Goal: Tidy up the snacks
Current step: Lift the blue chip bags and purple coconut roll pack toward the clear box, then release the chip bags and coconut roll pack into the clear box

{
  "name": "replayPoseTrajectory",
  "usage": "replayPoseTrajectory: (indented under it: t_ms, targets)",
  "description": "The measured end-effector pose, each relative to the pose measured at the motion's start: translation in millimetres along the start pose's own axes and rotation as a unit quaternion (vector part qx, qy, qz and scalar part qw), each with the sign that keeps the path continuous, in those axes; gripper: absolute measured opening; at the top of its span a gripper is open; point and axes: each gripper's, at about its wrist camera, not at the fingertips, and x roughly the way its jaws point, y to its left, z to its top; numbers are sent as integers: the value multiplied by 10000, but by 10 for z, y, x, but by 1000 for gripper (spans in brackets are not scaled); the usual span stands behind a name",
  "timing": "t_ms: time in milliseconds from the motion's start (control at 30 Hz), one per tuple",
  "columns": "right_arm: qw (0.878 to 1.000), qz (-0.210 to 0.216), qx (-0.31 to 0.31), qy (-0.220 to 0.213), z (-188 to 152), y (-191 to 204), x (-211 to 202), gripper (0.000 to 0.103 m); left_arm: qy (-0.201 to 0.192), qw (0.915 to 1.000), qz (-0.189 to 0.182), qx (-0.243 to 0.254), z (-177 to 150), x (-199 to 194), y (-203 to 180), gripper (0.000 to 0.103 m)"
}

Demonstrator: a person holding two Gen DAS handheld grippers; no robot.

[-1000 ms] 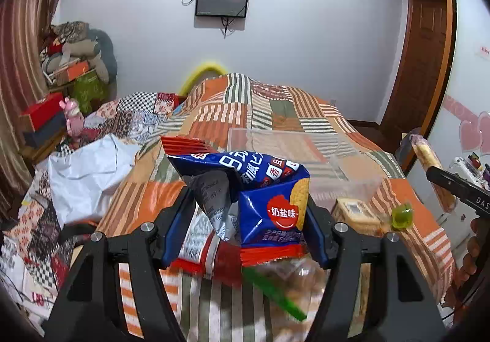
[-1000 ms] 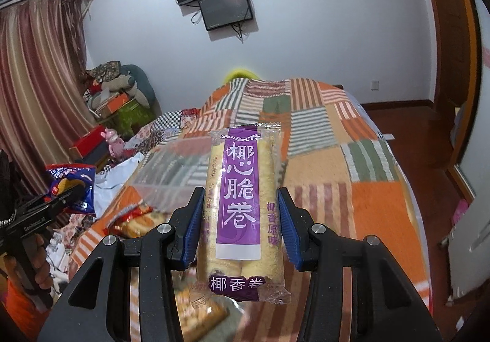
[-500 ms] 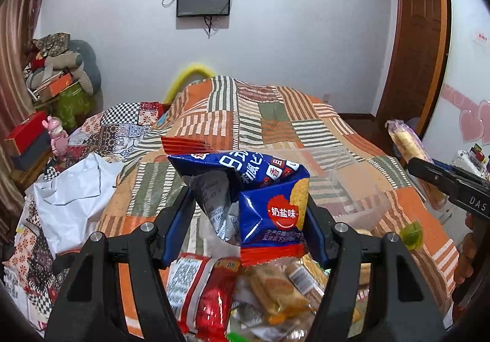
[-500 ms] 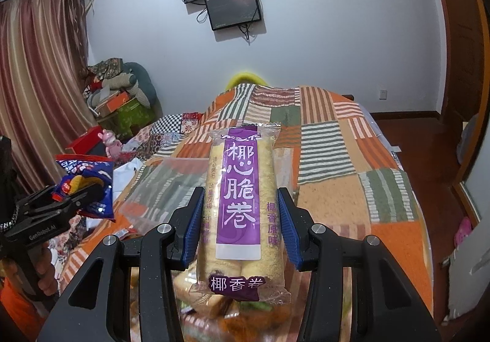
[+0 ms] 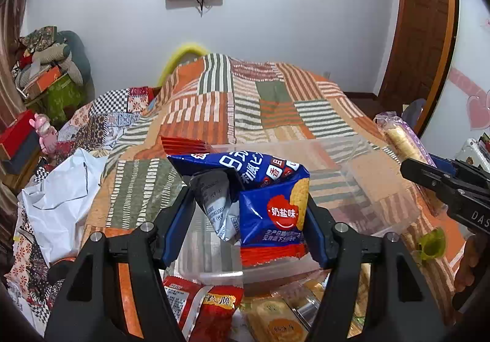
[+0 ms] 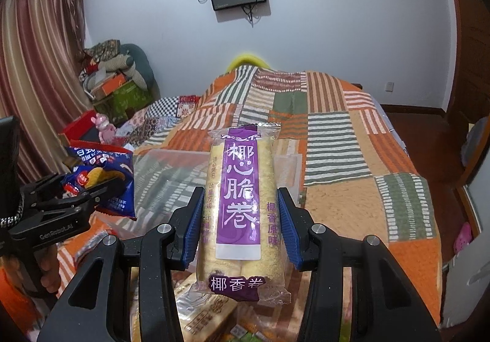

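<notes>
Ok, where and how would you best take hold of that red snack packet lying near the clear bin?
Grip the red packet across its short width near the middle, coming from above. It lies flat among other packets in front of the clear bin, so its edges are crowded. Both tools are full now.

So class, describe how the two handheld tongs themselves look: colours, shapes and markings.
Both the left tongs and the right tongs have matte black angular frames with triangular cut-outs, silver screw heads and blue ribbed pads. White lettering marks their sides: "GenRobot.AI" on the left, "DAS" visible on the right.
</notes>
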Motion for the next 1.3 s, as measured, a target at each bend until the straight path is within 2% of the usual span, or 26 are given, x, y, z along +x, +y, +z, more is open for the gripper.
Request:
replayPoseTrajectory:
  t_ms: [200, 367, 700, 767, 800, 867, 933, 1300]
  targets:
    - [9997, 47, -45, 234, 32, 16, 172, 43, 235, 9995, 8, 198, 5, 196, -22, 66]
    - [9987, 4, -166, 477, 21, 39, 321, 43, 509, 9985, -64, 181, -8, 358, 4, 66]
    - [9960, -178, -410, 776, 44, 89, 509, 43, 794, 9965, -30, 240, -25, 510, -39, 67]
    - [9955, -199, -433, 824, 36, 102, 522, 43, 776, 9967, -61, 222, -22, 507, -39, 68]
    - [9956, -185, -436, 814, 36, 105, 517, 44, 751, 9969, -59, 213, -19, 492, -40, 72]
    - [9957, -188, -437, 793, 35, 102, 500, 50, 662, 9976, -52, 208, -10, 452, -43, 79]
    - [9963, -168, -416, 737, 37, 100, 461, 53, 589, 9980, -84, 232, 0, 402, -48, 79]
    - [9984, -22, -315, 471, 52, 152, 83, 53, 429, 9986, -108, 300, -19, 27, -78, 79]
